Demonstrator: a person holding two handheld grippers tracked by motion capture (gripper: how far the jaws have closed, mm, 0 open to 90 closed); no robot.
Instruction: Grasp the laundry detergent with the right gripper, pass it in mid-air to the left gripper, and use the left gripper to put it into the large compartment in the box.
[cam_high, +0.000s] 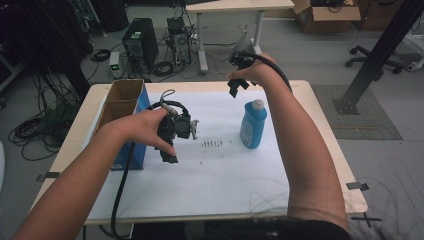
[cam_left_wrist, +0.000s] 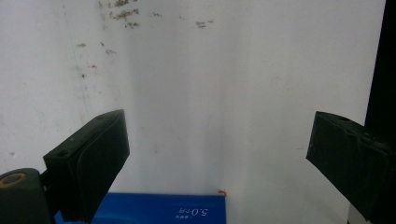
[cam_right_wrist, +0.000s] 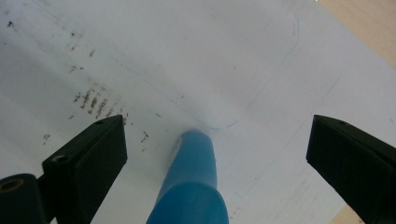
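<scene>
Blue bottle (cam_high: 253, 125) upright on white sheet (cam_high: 215, 175) over table (cam_high: 325, 130), right of centre, white cap on. Right claw (cam_high: 237, 86) above and behind bottle, jaws wide apart, nothing held; bottle below between them, untouched. Left claw (cam_high: 170, 152) over sheet just beside blue cardboard box (cam_high: 127, 107), jaws wide, empty.

White sheet (cam_high: 215, 170) w/ dark smudges (cam_high: 212, 144) on table (cam_high: 330, 150); open blue box (cam_high: 125, 107) at left edge.
</scene>
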